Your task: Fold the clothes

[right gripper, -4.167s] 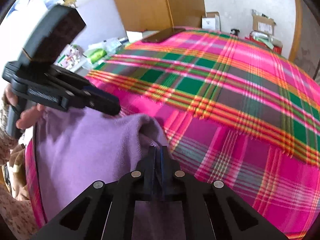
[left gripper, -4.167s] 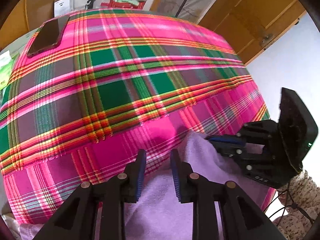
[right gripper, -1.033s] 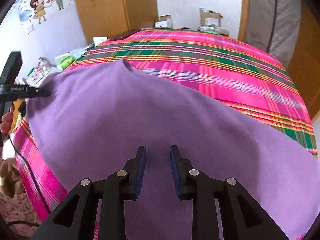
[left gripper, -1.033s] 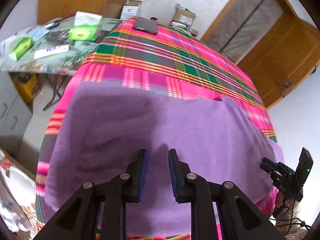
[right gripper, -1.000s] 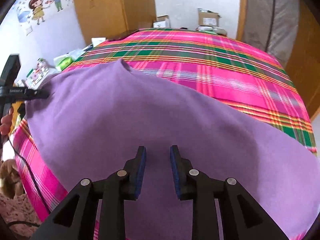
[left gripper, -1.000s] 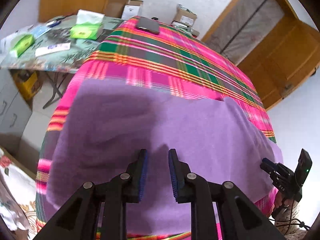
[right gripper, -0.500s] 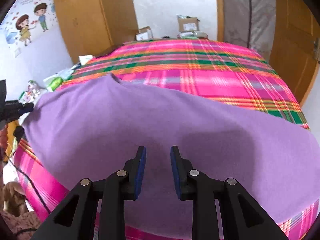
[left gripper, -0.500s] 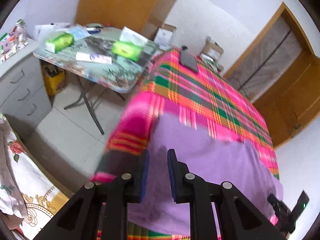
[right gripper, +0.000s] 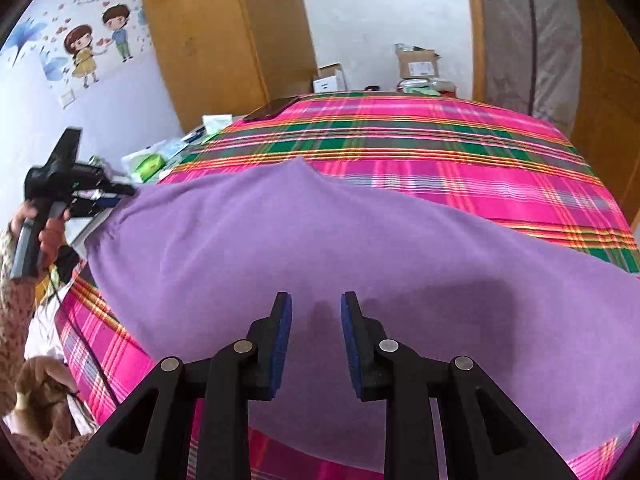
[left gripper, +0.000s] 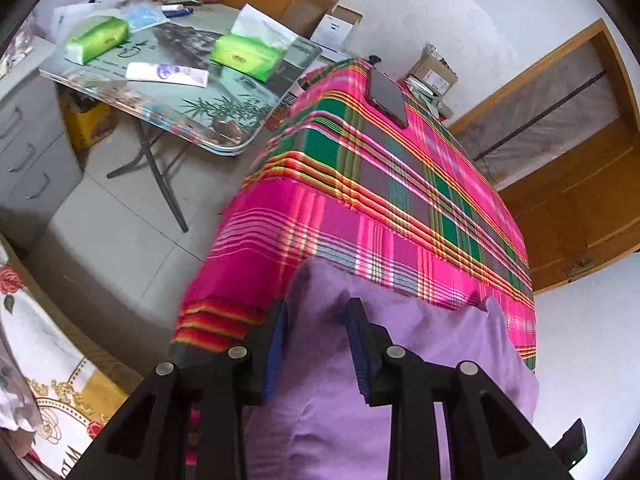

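Observation:
A purple garment [right gripper: 360, 248] lies spread flat on the pink plaid bedspread [right gripper: 440, 140]. My right gripper [right gripper: 316, 316] hovers over its near middle, jaws apart with nothing pinched. My left gripper [left gripper: 316, 320] is at the garment's left corner [left gripper: 320, 284] by the bed's edge. Its jaws are opening, and the purple cloth lies between and under the fingers without the pads pressing on it. In the right wrist view a hand holds the left gripper [right gripper: 122, 196] at the cloth's far left corner. The right gripper's body [left gripper: 576, 444] peeks in at the left wrist view's lower right.
A dark phone [left gripper: 388, 96] lies at the bed's far corner. Left of the bed stands a folding table [left gripper: 224, 120] with green tissue packs [left gripper: 244, 54]. Cardboard boxes [right gripper: 416, 64] sit behind the bed. Wooden doors [left gripper: 580, 200] are on the right, and bare floor [left gripper: 120, 240] lies beside the bed.
The left gripper has swung left to the garment's corner at the bed edge, and its jaws have widened. The right gripper has shifted a little over the flat cloth, still open.

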`<state>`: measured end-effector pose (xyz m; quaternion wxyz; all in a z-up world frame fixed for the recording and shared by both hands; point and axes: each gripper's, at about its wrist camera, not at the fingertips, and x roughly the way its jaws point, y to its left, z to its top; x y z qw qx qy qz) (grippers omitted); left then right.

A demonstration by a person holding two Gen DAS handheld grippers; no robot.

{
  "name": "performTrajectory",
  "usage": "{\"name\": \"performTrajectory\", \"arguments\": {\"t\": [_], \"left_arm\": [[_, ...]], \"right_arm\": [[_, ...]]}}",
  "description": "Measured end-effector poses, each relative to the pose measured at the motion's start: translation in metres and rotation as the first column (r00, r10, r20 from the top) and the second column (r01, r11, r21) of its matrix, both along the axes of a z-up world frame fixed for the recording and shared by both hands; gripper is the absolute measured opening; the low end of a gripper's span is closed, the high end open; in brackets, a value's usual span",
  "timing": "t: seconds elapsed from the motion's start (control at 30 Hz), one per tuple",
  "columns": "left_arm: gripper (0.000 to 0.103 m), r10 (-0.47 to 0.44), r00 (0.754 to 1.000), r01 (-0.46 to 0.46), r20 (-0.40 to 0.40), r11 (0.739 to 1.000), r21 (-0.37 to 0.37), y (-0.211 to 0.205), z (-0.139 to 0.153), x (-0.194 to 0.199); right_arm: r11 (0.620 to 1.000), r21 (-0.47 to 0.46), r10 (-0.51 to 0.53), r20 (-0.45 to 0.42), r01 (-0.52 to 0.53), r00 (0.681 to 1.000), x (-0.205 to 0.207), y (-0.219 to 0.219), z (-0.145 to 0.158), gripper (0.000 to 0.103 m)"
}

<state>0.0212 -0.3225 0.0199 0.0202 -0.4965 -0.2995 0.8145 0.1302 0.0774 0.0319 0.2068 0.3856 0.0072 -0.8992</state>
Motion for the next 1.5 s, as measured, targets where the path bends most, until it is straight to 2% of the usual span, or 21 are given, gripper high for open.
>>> {"name": "performTrajectory", "arguments": {"t": [0.03, 0.07, 0.2, 0.3, 0.33, 0.4, 0.47, 0.5, 0.6, 0.77, 0.9, 1.0, 1.1, 1.23, 1.4, 1.5], "left_arm": [[0.024, 0.006, 1.000, -0.006, 0.003, 1.000, 0.009, -0.001, -0.001, -0.001], [0.011, 0.015, 1.000, -0.015, 0.000, 1.000, 0.012, -0.002, -0.002, 0.001], [0.007, 0.059, 0.998, -0.059, -0.032, 0.998, 0.006, -0.011, -0.002, 0.014], [0.005, 0.100, 0.994, -0.103, -0.050, 0.993, -0.053, -0.016, 0.000, 0.021], [0.000, 0.119, 0.992, -0.123, -0.050, 0.990, -0.076, -0.018, -0.001, 0.022], [0.000, 0.160, 0.987, -0.162, -0.028, 0.979, -0.121, -0.024, -0.005, 0.023], [0.000, 0.151, 0.988, -0.151, -0.013, 0.988, -0.013, -0.033, -0.013, 0.028], [0.000, 0.152, 0.988, -0.152, -0.014, 0.988, 0.006, -0.035, -0.013, 0.031], [0.001, 0.176, 0.984, -0.177, -0.035, 0.984, -0.019, -0.039, -0.008, 0.046], [0.004, 0.169, 0.984, -0.169, -0.047, 0.986, 0.013, -0.040, -0.005, 0.070], [0.014, 0.163, 0.985, -0.161, -0.055, 0.986, 0.034, -0.037, -0.004, 0.086], [0.019, 0.180, 0.982, -0.175, -0.057, 0.981, 0.078, -0.039, -0.005, 0.098], [0.022, 0.211, 0.976, -0.203, -0.058, 0.972, 0.122, -0.041, -0.008, 0.108], [0.023, 0.227, 0.973, -0.218, -0.037, 0.962, 0.162, -0.043, -0.014, 0.116], [0.024, 0.230, 0.973, -0.223, -0.011, 0.955, 0.194, -0.045, -0.023, 0.120], [0.025, 0.232, 0.973, -0.226, 0.000, 0.948, 0.224, -0.047, -0.028, 0.119]], "right_arm": [[1.000, 0.004, -0.001, -0.006, 0.001, 1.000, 0.001, -0.003, 0.000, 0.026], [1.000, 0.005, -0.002, -0.008, 0.002, 1.000, -0.001, -0.004, -0.001, 0.026], [1.000, 0.006, 0.009, -0.005, -0.009, 1.000, -0.002, -0.008, -0.001, 0.026], [1.000, -0.002, 0.011, 0.000, -0.011, 1.000, -0.007, -0.014, -0.001, 0.026], [1.000, -0.004, 0.013, 0.005, -0.013, 1.000, -0.009, -0.015, -0.002, 0.026], [1.000, -0.004, 0.025, 0.015, -0.025, 1.000, -0.013, -0.022, -0.003, 0.026], [0.999, 0.008, 0.042, 0.016, -0.042, 0.999, -0.012, -0.030, -0.004, 0.026], [0.998, 0.009, 0.054, 0.010, -0.054, 0.998, -0.011, -0.034, -0.003, 0.026], [0.996, 0.020, 0.089, -0.013, -0.089, 0.996, -0.009, -0.046, 0.001, 0.026], [0.981, 0.030, 0.193, -0.041, -0.192, 0.980, -0.005, -0.078, 0.007, 0.026], [0.942, 0.036, 0.336, -0.051, -0.335, 0.940, -0.001, -0.127, 0.008, 0.026], [0.893, 0.057, 0.449, -0.053, -0.447, 0.892, 0.005, -0.166, 0.004, 0.027], [0.838, 0.072, 0.545, -0.055, -0.541, 0.837, 0.012, -0.204, 0.002, 0.042], [0.778, 0.089, 0.627, -0.077, -0.621, 0.775, 0.016, -0.248, -0.002, 0.046], [0.727, 0.093, 0.685, -0.029, -0.681, 0.728, 0.016, -0.286, -0.015, 0.046], [0.727, 0.145, 0.681, -0.021, -0.672, 0.732, 0.016, -0.304, -0.024, 0.046]]}}
